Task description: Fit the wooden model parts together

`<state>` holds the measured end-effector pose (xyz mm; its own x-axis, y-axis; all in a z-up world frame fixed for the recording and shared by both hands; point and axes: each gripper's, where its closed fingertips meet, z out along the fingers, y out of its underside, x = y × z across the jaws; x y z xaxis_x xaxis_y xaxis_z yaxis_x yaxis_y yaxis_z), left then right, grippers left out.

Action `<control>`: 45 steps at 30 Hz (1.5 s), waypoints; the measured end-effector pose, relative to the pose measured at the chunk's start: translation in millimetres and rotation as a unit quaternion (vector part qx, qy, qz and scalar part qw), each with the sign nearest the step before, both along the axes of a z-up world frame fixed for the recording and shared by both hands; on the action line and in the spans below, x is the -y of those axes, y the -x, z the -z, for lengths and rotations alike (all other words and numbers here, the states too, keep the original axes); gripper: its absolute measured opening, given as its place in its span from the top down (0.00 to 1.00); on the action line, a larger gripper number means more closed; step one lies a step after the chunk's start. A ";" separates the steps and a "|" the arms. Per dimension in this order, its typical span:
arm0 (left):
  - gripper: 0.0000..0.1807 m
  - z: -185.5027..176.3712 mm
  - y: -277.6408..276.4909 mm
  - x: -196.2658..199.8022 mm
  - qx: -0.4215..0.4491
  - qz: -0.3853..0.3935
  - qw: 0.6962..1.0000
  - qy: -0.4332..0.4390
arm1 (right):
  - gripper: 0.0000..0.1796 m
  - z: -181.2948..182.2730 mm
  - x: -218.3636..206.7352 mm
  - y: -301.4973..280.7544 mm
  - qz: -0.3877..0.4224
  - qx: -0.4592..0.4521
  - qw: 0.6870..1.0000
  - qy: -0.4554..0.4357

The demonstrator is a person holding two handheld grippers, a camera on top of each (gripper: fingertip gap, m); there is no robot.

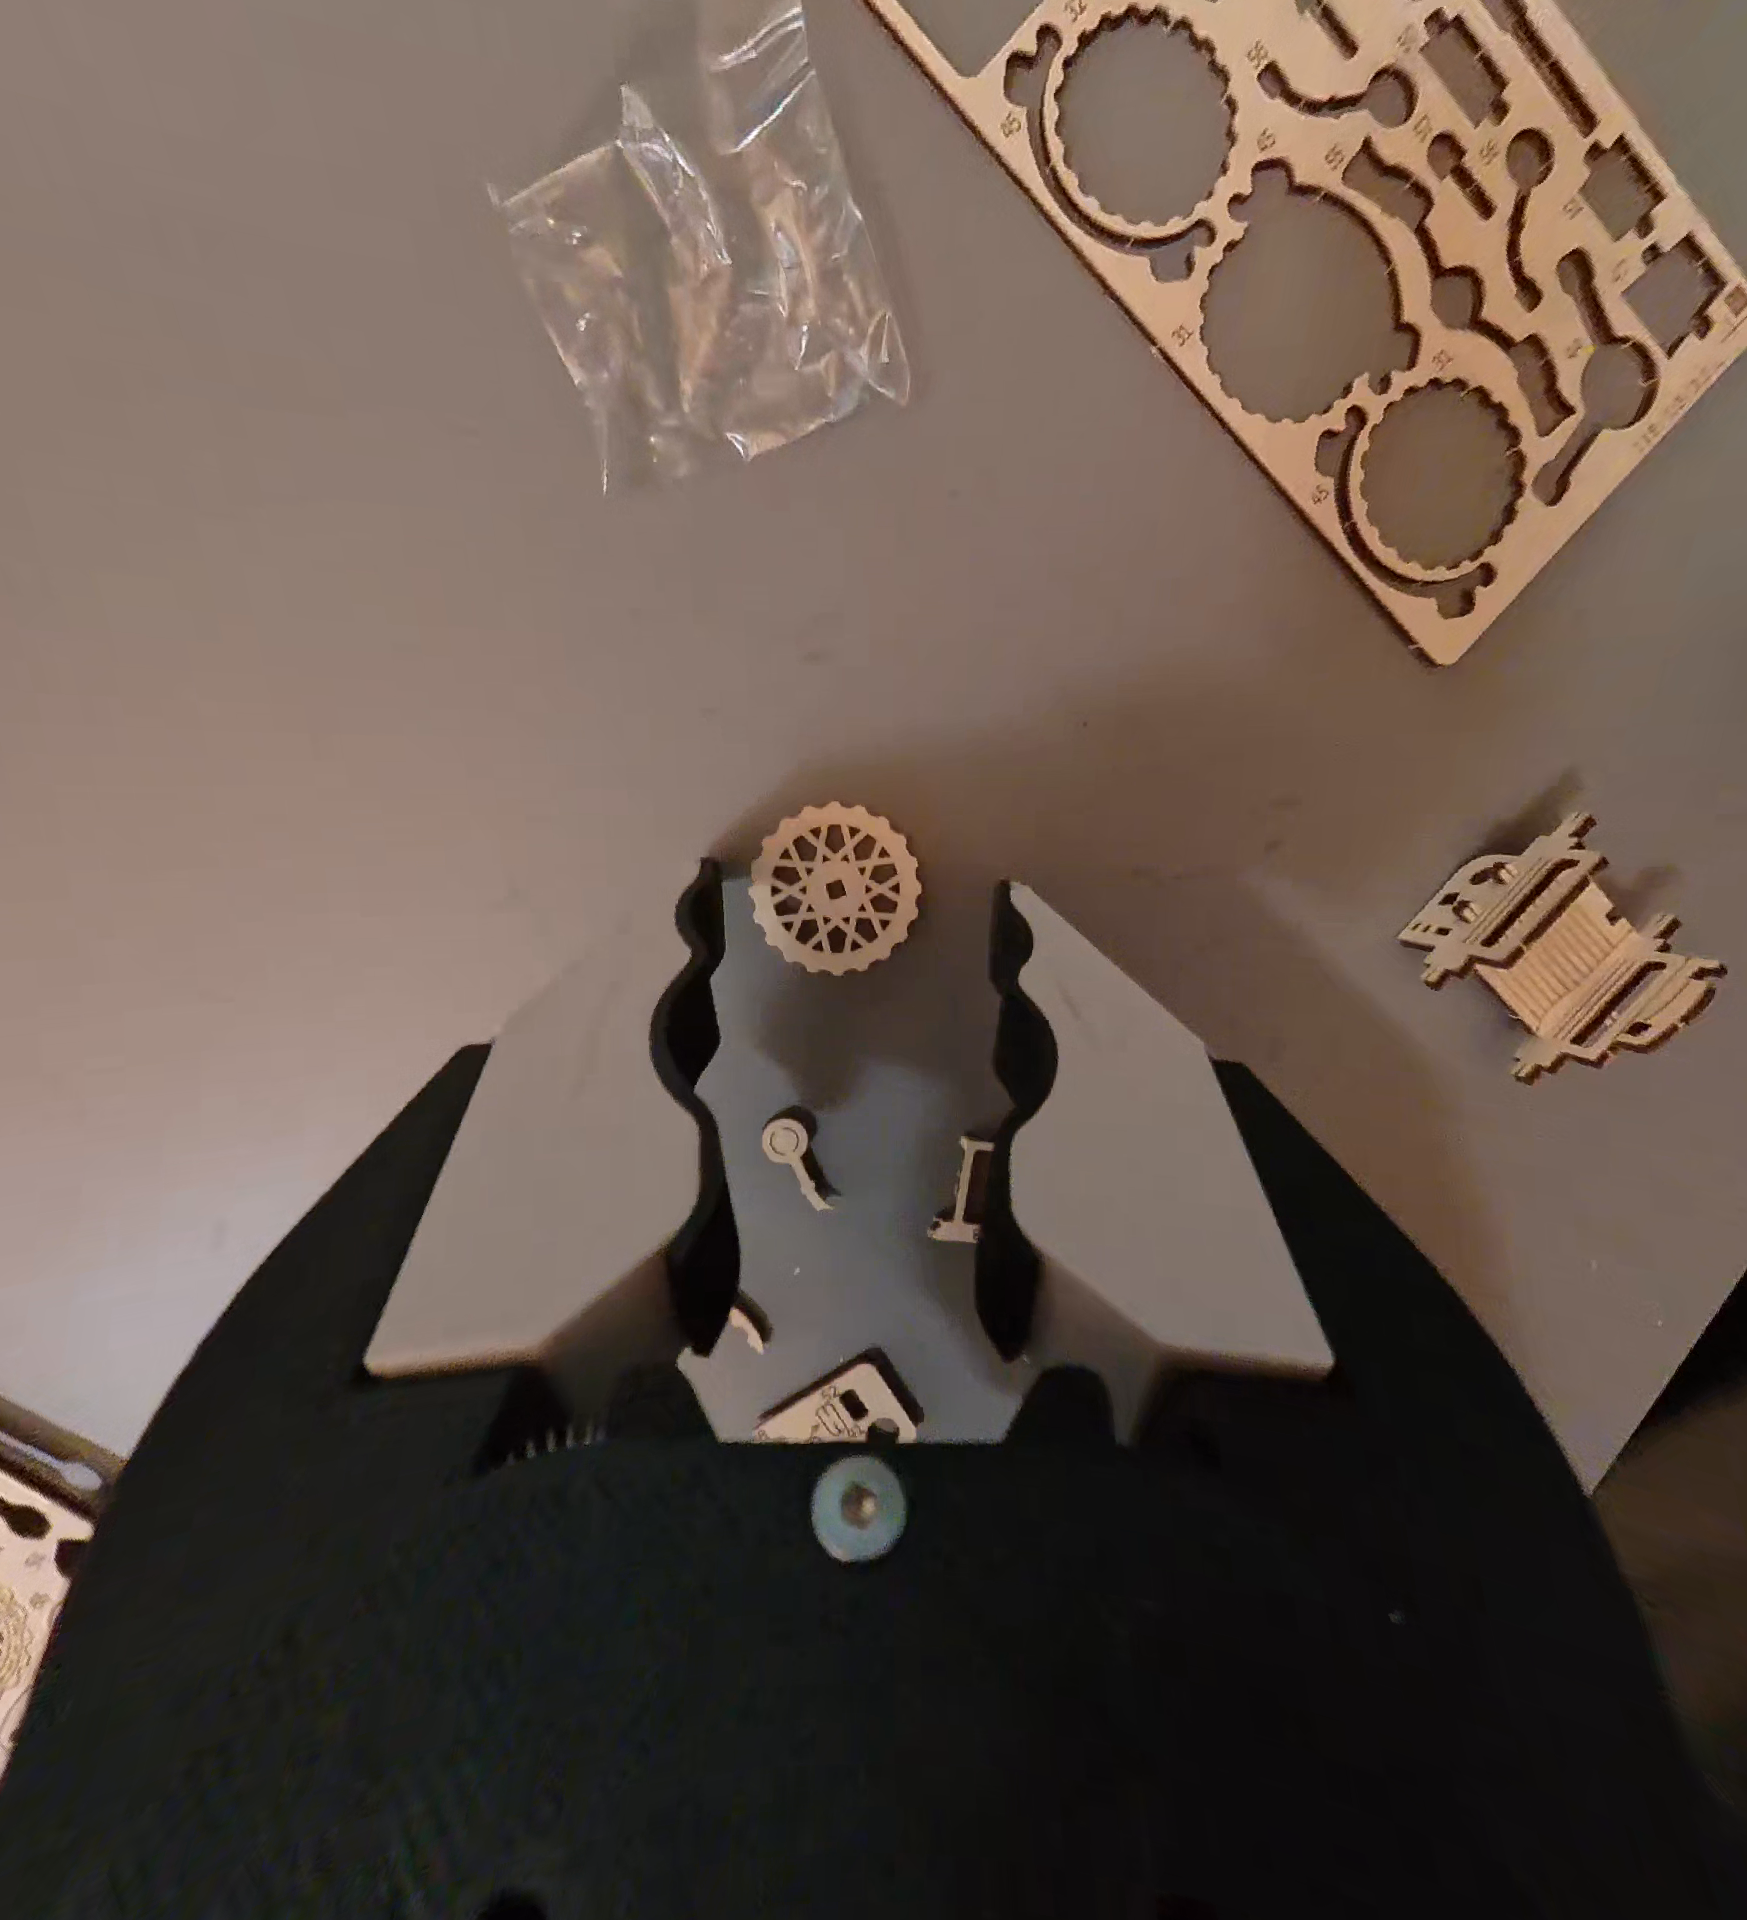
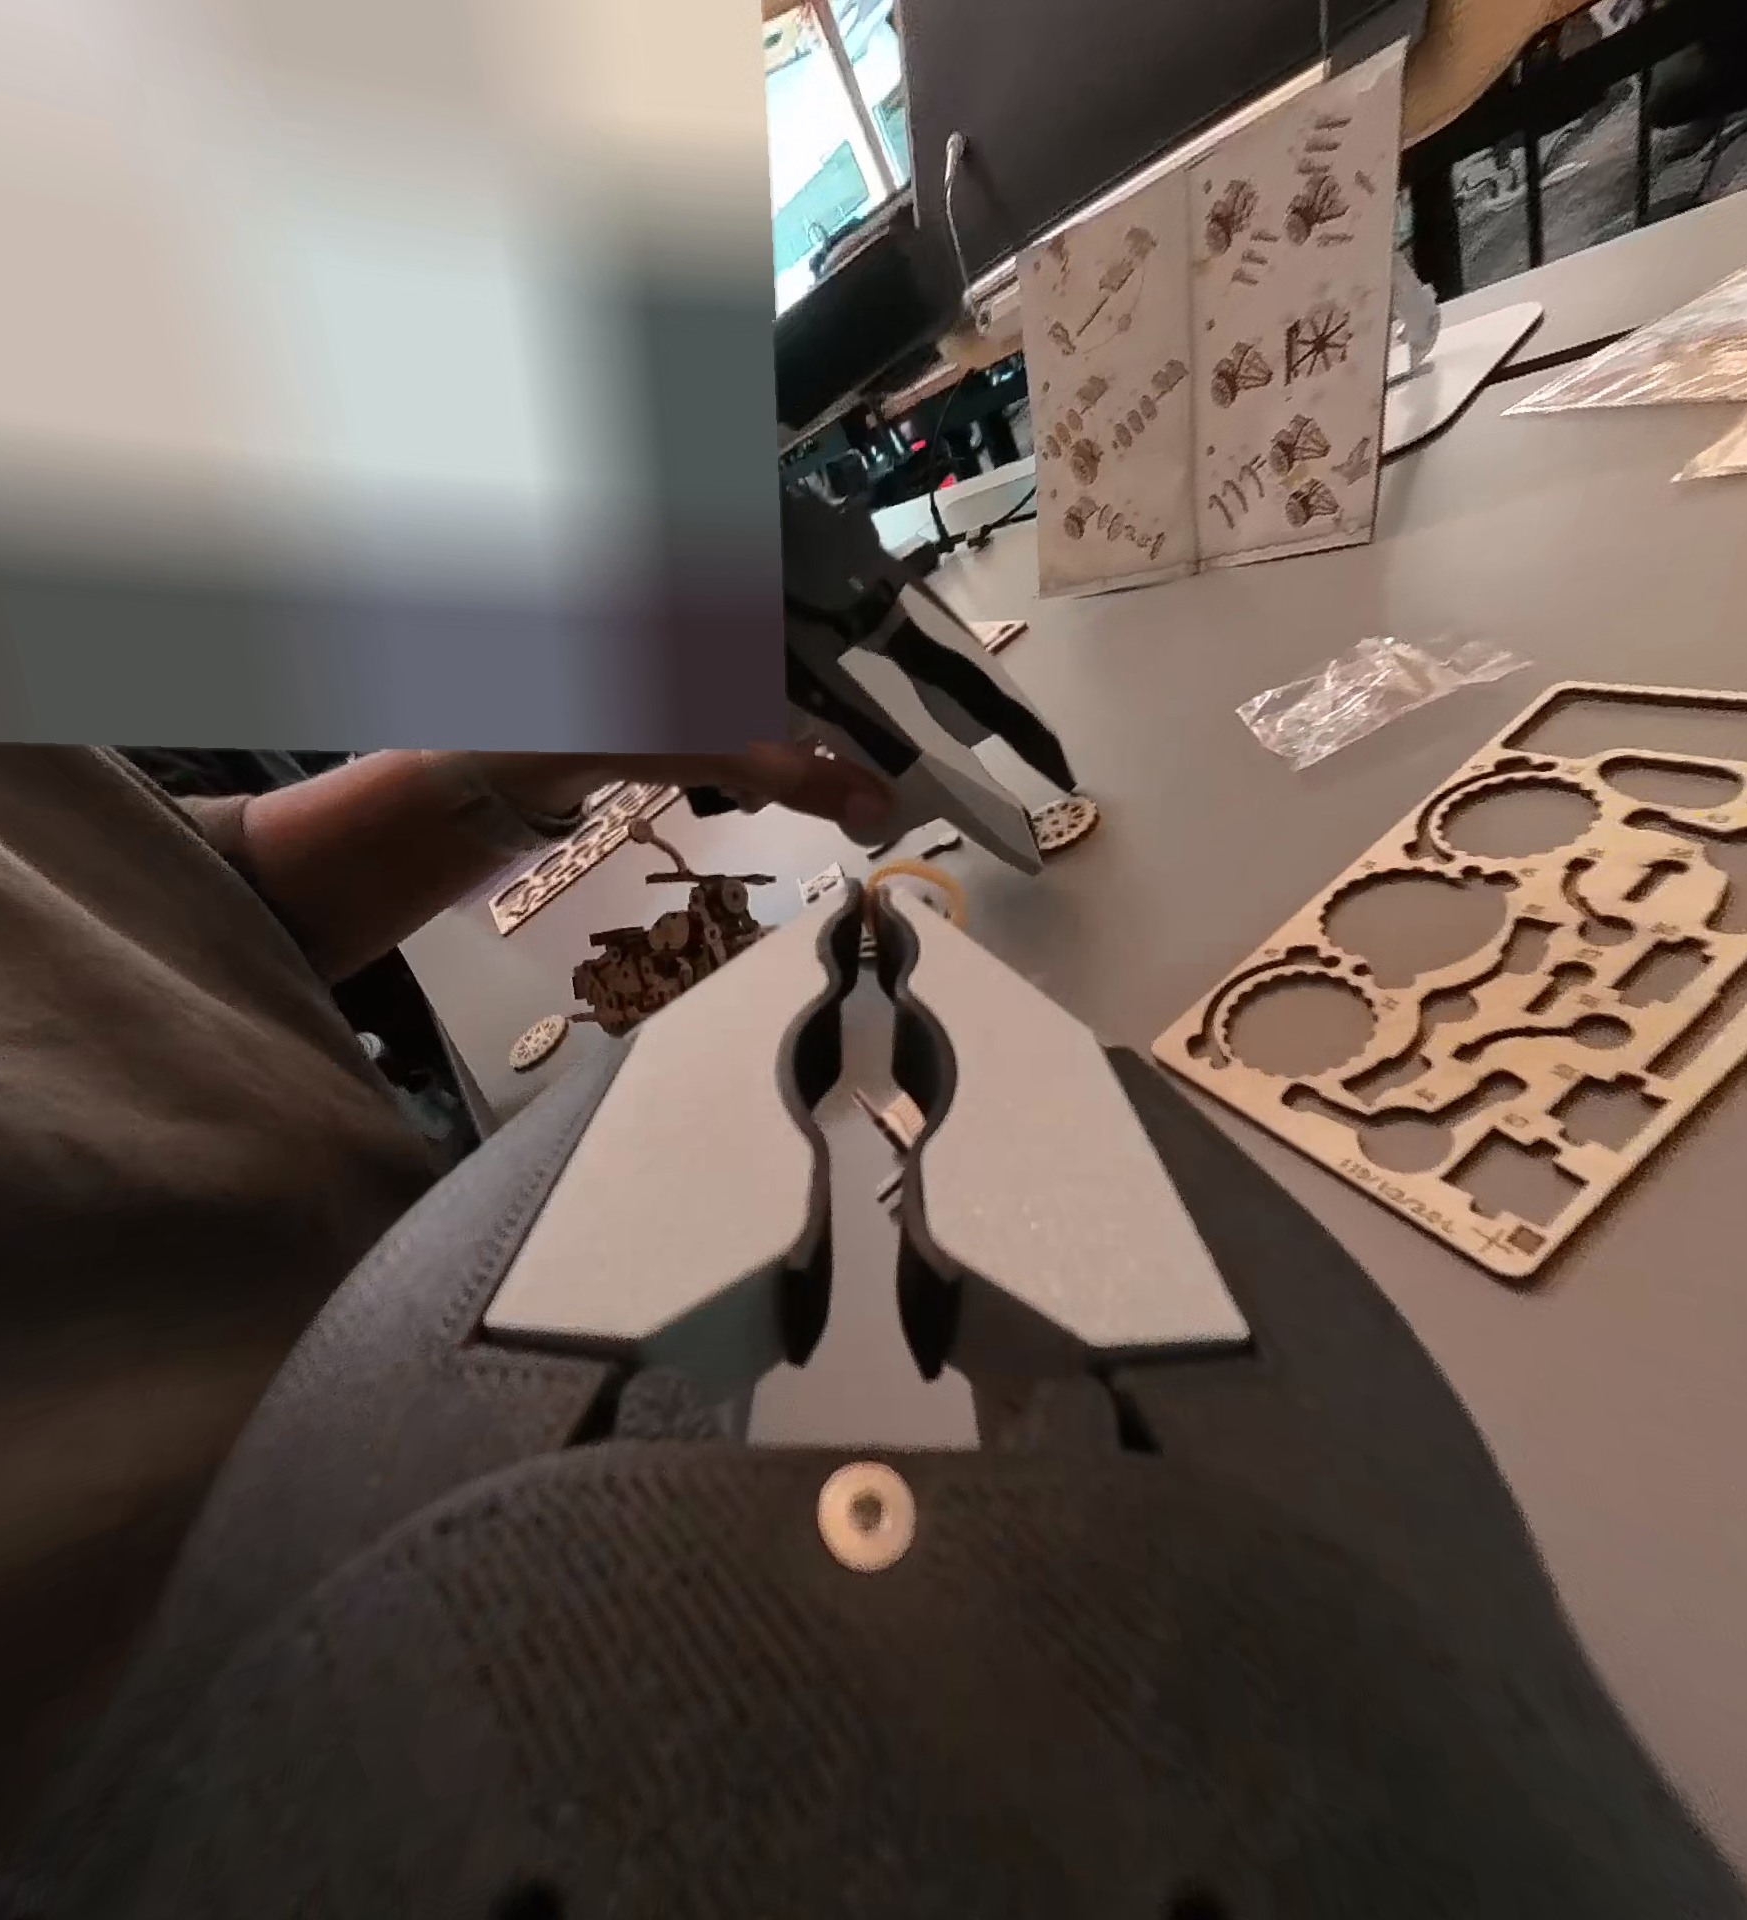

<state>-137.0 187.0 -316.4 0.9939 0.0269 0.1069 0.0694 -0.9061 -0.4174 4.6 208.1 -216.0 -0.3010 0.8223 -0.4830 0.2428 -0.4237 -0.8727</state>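
In the left wrist view my left gripper (image 1: 858,888) is open and points down at the grey table (image 1: 277,727). A small wooden spoked gear wheel (image 1: 836,886) lies flat between its fingertips, nearer the left finger. Small loose wooden bits, one a lever (image 1: 796,1148), lie between the fingers further back. A ribbed wooden sub-assembly (image 1: 1565,956) lies to the right. In the right wrist view my right gripper (image 2: 874,914) is shut at the tips; a small wooden bit (image 2: 895,1127) shows in the gap and I cannot tell if it is held. The left gripper (image 2: 1040,810) stands over the wheel (image 2: 1064,823).
A punched-out wooden sheet (image 1: 1368,291) (image 2: 1471,997) lies at the right, a clear plastic bag (image 1: 713,281) beyond it. A part-built dark wooden model (image 2: 661,956) stands at the left near a person's arm (image 2: 381,831). An instruction sheet (image 2: 1212,364) stands upright at the back. The table edge (image 1: 1627,1351) runs close on the right. Across from one pair of fingers to the other is roughly 20 cm.
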 end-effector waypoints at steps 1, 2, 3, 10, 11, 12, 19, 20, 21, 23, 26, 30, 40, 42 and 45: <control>0.73 0.4 0.3 1.2 -0.005 -0.001 1.000 -0.001 | 0.99 -0.9 -1.8 -0.4 0.003 -0.002 1.000 0.006; 0.76 1.1 2.7 2.2 -0.018 -0.003 1.000 -0.004 | 0.99 -1.3 -2.7 -0.7 0.003 -0.002 1.000 0.011; 0.82 1.1 3.3 2.6 -0.027 0.002 1.000 -0.011 | 0.99 -1.6 -2.5 -0.8 0.002 -0.003 1.000 0.015; 0.83 -27.6 -9.3 6.1 0.003 -0.002 0.993 -0.120 | 1.00 -5.3 4.3 -3.4 -0.001 -0.010 1.000 -0.004; 0.83 -40.5 -11.4 8.3 0.002 -0.004 0.988 -0.151 | 1.00 -6.7 4.8 -3.9 0.001 -0.013 1.000 -0.007; 0.83 -55.0 -15.2 11.6 0.003 -0.003 0.982 -0.187 | 0.99 -8.3 5.6 -4.4 0.002 -0.016 1.000 -0.011; 0.83 -133.9 -75.7 74.4 0.181 -0.042 0.895 -0.405 | 1.00 -21.4 52.3 -8.0 -0.061 -0.061 0.992 -0.092; 0.83 -136.0 -86.0 85.0 0.222 -0.046 0.882 -0.412 | 1.00 -24.0 67.1 -10.3 -0.083 -0.072 0.988 -0.111; 0.83 -136.7 -96.4 94.8 0.256 -0.047 0.871 -0.417 | 1.00 -26.9 82.8 -13.2 -0.107 -0.084 0.982 -0.128; 0.83 -139.0 -119.6 113.5 0.299 -0.032 0.849 -0.435 | 0.99 -33.3 114.9 -21.2 -0.151 -0.107 0.970 -0.156; 0.83 -135.0 -154.5 139.5 0.314 -0.001 0.836 -0.451 | 0.99 -41.8 155.5 -33.7 -0.197 -0.135 0.954 -0.179; 0.84 -130.5 -177.1 161.6 0.327 0.012 0.824 -0.463 | 0.99 -42.8 178.7 -42.4 -0.208 -0.136 0.947 -0.202; 0.84 -133.5 -194.2 168.4 0.345 0.059 0.808 -0.474 | 0.99 -44.6 193.0 -56.6 -0.260 -0.123 0.946 -0.150; 0.84 -132.6 -192.1 167.9 0.342 0.058 0.808 -0.476 | 0.99 -43.6 189.3 -55.7 -0.256 -0.115 0.950 -0.139; 0.83 -138.9 -188.5 170.1 0.383 0.049 0.782 -0.489 | 0.99 -31.8 177.7 -46.3 -0.225 -0.085 0.957 -0.161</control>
<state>51.5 16.9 -177.5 0.6200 -0.5123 0.5943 0.5888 -0.1969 -0.7839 50.9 30.5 -184.3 -0.7111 0.6893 -0.1385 0.1799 -0.0121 -0.9836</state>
